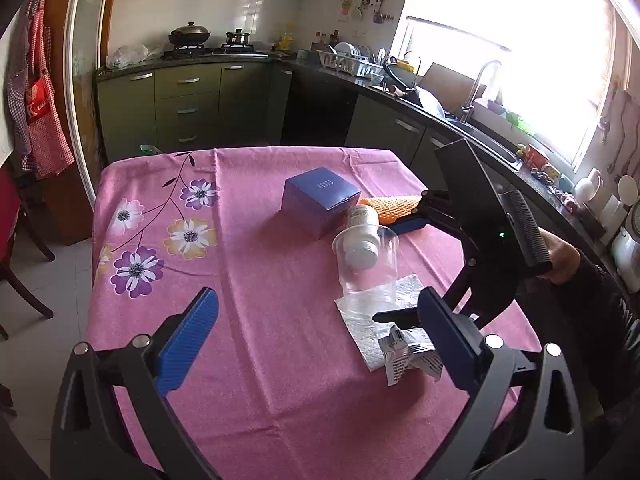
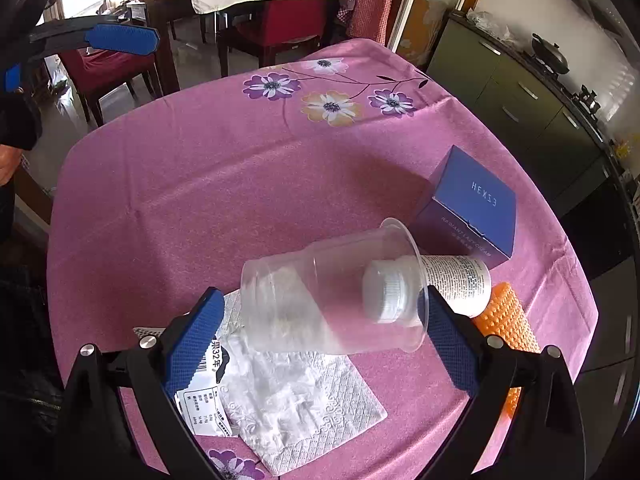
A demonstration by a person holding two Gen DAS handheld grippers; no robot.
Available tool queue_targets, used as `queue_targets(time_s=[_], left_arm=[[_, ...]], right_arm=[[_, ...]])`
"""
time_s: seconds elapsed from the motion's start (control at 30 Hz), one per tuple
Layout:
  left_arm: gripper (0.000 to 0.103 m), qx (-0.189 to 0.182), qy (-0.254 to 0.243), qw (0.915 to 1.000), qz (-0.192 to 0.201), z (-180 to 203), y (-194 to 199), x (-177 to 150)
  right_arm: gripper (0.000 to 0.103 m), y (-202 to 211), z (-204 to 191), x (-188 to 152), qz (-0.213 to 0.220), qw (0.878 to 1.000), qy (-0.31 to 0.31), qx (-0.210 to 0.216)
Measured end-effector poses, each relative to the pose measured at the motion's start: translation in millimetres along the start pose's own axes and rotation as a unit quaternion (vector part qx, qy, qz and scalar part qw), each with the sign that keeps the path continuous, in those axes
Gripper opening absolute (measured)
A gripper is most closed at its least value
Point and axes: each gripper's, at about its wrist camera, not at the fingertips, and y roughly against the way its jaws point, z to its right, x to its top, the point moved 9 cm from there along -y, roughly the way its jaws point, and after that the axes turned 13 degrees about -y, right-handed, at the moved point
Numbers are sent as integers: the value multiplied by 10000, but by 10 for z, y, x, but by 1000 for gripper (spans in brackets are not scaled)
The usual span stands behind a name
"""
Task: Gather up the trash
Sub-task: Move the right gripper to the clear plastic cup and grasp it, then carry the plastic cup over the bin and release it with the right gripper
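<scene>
A clear plastic cup (image 1: 372, 276) (image 2: 304, 300) lies on its side on the pink tablecloth (image 2: 200, 200). The capped end of a white bottle (image 1: 362, 220) (image 2: 456, 276) sits inside its mouth. Under the cup are a white napkin (image 1: 360, 332) (image 2: 312, 400) and a torn printed wrapper (image 1: 404, 360) (image 2: 204, 400). My right gripper (image 2: 320, 300) (image 1: 384, 272) is open and points steeply down, one finger on each side of the cup, the right pad close to the rim. My left gripper (image 1: 316, 300) is open over bare cloth, left of the napkin, with nothing in it.
A blue box (image 1: 320, 200) (image 2: 472, 200) and an orange knobbly roll (image 1: 388, 206) (image 2: 508, 320) lie just past the cup. Red chairs (image 2: 280, 20) stand beyond the table's far edge. Kitchen cabinets and a sink counter (image 1: 472, 128) run behind. A hand (image 1: 564, 260) holds the right gripper's handle.
</scene>
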Motion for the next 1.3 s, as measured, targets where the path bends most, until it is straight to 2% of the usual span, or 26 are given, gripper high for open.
queue_targets(time_s=[0.07, 0.23, 0.63, 0.77, 0.87, 1.0, 1.07, 1.17, 1.23, 1.3], left_arm=[[95, -26, 9, 10000, -7, 8, -14, -5], [95, -52, 15, 10000, -12, 21, -17, -3], [95, 142, 82, 9998, 126, -95, 132, 49], [95, 184, 95, 9997, 145, -140, 154, 61], [95, 156, 23, 9998, 145, -114, 144, 78], [95, 57, -111, 9998, 129, -25, 86, 102], [95, -11, -165, 9998, 114, 28, 41, 117], [95, -116, -238, 9996, 85, 113, -40, 130], [95, -166, -283, 9994, 58, 164, -96, 145], [95, -204, -324, 9993, 32, 217, -145, 159]], right_arm=[[83, -8, 20, 22, 31, 9999, -85, -67], [83, 18, 27, 66, 157, 9994, -299, 59], [83, 308, -337, 206, 507, 9895, -596, 1212], [83, 515, -375, 227, 716, 9834, -775, 1479], [83, 797, -203, 153, 1037, 9770, -1148, 1469], [83, 1267, 387, -265, 1532, 9643, -1993, 831], [83, 1466, 815, -618, 1665, 9511, -2575, 377], [83, 1688, 1566, -1304, 1612, 9196, -3532, -595], [83, 1733, 2041, -1826, 1297, 8933, -4110, -1273], [83, 1705, 2424, -2319, 931, 8667, -4587, -1725]])
